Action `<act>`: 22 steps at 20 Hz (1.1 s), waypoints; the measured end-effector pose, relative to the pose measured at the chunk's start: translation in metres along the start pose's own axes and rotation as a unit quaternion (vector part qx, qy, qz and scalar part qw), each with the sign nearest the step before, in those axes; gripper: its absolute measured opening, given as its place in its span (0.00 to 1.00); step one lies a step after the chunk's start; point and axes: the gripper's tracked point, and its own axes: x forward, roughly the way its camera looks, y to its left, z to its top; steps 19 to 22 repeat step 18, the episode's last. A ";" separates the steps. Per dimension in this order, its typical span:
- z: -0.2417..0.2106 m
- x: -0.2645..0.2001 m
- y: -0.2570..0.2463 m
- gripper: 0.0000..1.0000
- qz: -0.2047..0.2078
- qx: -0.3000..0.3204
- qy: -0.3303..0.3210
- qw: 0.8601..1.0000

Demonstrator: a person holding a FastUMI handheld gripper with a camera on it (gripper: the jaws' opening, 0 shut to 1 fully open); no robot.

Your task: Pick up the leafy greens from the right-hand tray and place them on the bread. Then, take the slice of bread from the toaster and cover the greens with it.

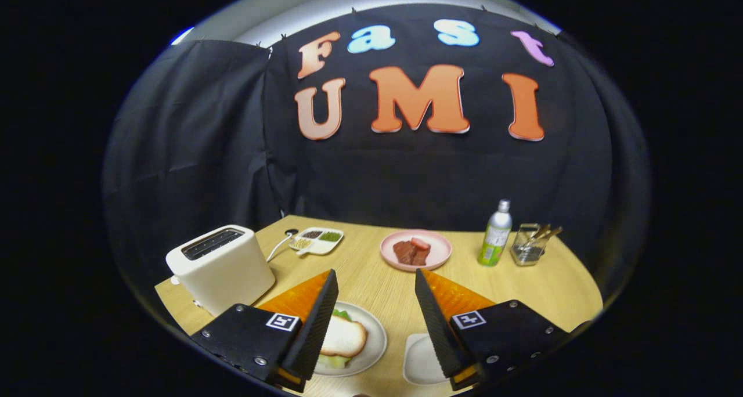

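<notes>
My jaws (376, 289) stand wide apart and hold nothing, raised above the near edge of the counter (371, 281). Between them, partly behind my left finger, sits a plate (371, 339) with a slice of bread (343, 338) lying over leafy greens (342, 314) that peek out at its edges. A white tray (419, 359) lies by my right finger. The toaster (220, 267) stands at the counter's left edge.

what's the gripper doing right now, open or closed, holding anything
Gripper: open, holding nothing; fingers spread above the table, with the sandwich plate beside the left finger.
</notes>
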 end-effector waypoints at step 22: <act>0.029 -0.082 -0.040 0.86 -0.088 -0.036 -0.139 0.986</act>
